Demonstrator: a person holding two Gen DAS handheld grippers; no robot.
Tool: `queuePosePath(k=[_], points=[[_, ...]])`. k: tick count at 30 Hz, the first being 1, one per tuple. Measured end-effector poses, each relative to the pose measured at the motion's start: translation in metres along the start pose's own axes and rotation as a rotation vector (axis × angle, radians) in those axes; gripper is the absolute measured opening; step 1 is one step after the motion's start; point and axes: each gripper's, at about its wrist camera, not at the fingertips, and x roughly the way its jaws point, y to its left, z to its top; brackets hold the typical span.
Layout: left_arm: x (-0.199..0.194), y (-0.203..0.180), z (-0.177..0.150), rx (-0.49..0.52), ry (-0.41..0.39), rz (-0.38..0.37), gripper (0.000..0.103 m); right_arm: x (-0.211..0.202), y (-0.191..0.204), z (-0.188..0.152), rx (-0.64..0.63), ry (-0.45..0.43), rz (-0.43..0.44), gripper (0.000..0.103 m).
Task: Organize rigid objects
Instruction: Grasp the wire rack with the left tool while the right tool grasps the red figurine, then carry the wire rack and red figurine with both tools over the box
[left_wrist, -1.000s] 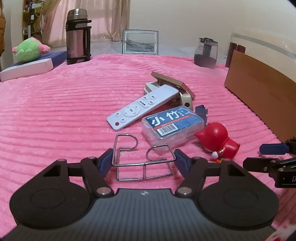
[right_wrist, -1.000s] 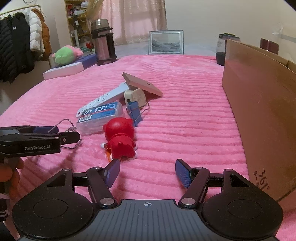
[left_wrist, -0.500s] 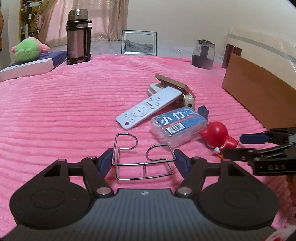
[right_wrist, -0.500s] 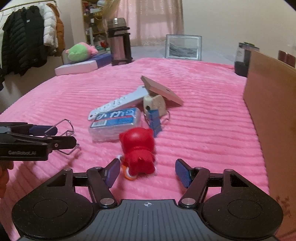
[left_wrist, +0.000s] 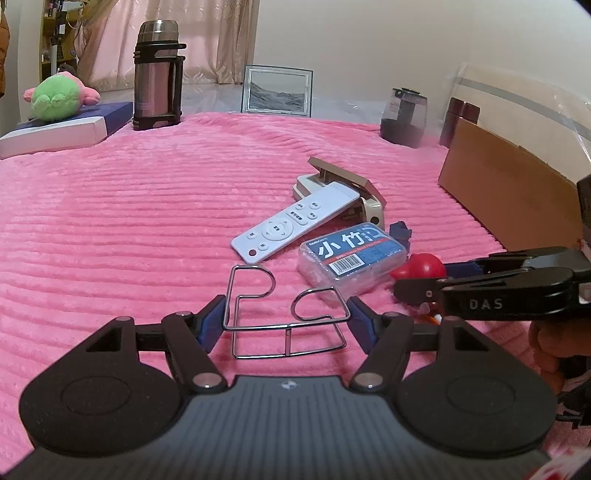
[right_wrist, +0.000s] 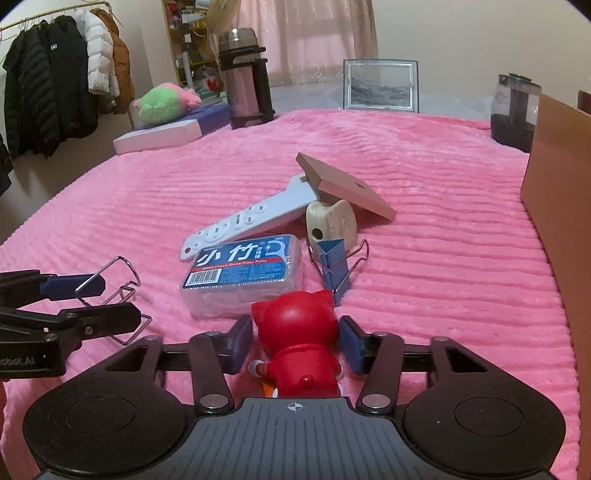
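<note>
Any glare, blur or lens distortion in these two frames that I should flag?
Left wrist view: sharp, even indoor light, fisheye bend and dark corners; faint glare on the floss box. Right wrist view: same bending; the red figure between the tongs is crisp, with soft shine.

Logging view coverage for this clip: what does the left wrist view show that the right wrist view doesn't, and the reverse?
Only the left wrist view: the wire rack seen whole, gripped between the left hand-held gripper pads.

Only the right wrist view: the coat rail with jackets, the whole blue binder clip, and the red figurine between the closing jaws of the right hand-held gripper, small gaps at both pads.

Both: pink blanket, white remote, floss pick box, thermos, picture frame, cardboard box.
</note>
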Motion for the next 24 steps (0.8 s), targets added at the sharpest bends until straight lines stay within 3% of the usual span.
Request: queuePosePath(k=[24], points=[[-0.046, -0.035, 0.010, 0.049, -0.056, -0.031, 0.065, -0.082, -0.001, -0.017, 0.086, -0.118, -0.052, 0.043]])
